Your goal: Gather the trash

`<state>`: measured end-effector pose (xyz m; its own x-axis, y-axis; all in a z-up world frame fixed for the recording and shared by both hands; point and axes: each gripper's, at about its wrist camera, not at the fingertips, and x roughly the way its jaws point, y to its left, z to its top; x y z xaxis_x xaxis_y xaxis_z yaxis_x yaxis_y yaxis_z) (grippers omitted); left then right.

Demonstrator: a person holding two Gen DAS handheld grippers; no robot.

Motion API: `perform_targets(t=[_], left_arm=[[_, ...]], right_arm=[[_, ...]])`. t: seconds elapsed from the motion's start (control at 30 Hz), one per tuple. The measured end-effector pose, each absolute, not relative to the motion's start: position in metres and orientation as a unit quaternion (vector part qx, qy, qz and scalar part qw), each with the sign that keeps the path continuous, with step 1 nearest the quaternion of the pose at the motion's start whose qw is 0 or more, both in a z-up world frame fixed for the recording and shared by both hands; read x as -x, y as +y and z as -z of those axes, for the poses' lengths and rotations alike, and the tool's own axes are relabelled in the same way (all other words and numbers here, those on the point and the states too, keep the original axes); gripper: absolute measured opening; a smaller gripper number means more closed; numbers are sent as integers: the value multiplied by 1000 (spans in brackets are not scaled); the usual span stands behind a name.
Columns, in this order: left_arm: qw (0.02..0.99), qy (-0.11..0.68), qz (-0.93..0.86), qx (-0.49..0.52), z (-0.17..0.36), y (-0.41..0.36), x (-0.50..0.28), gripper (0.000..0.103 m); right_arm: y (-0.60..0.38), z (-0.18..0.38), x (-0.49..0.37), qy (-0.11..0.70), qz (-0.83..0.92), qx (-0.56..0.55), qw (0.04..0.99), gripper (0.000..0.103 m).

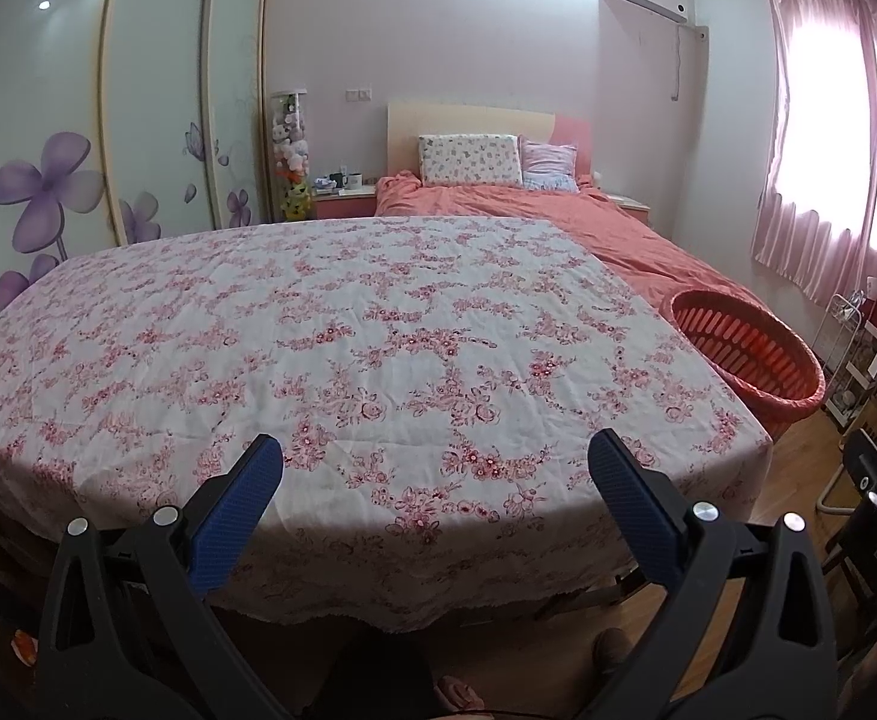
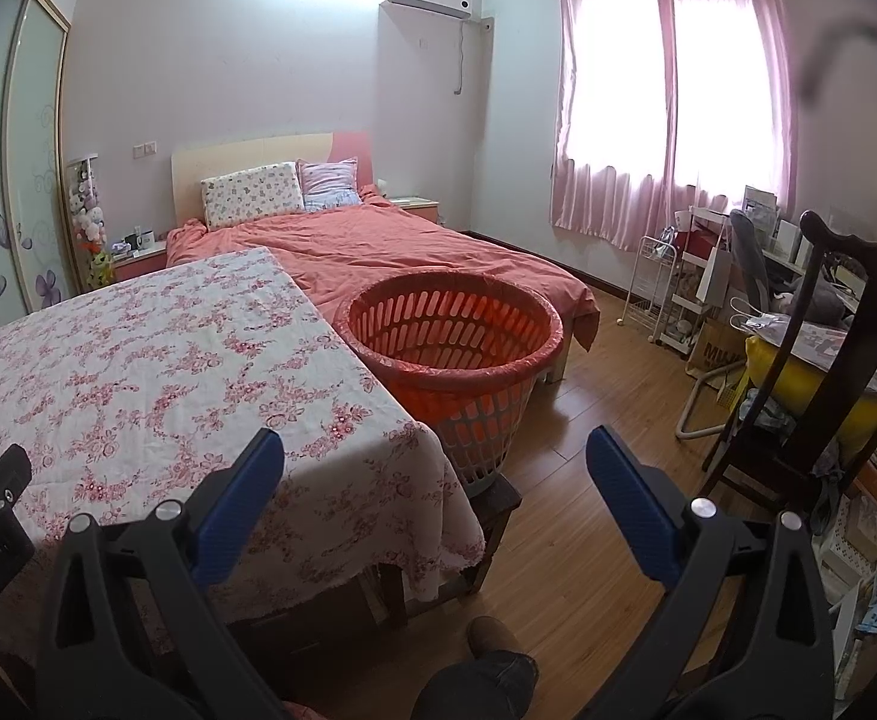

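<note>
Bedroom table shows no trash; basket sits at its right. Our left gripper and right gripper gape empty; we risk searching blind.

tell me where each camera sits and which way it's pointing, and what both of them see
Left wrist: sits on the left claw, jaws open, facing across the floral-cloth table toward the bed; the right claw's body shows at the right edge.
Right wrist: sits on the right claw, jaws open, facing the table's right corner, the orange basket, the floor and a dark chair; the person's leg and shoe show below.
Shared: table, basket, bed, pink curtains.
</note>
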<state>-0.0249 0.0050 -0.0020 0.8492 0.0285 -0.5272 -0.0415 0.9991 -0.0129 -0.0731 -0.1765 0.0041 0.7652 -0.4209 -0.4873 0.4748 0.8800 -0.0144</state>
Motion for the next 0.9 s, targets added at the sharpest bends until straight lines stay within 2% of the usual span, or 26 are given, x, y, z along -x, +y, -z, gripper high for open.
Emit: perform_targets(t=[0.9], left_arm=[[962,270,-19,18,-3,3,24,100]], right_arm=[[-177,-6,74,244,239,-55,938,98]])
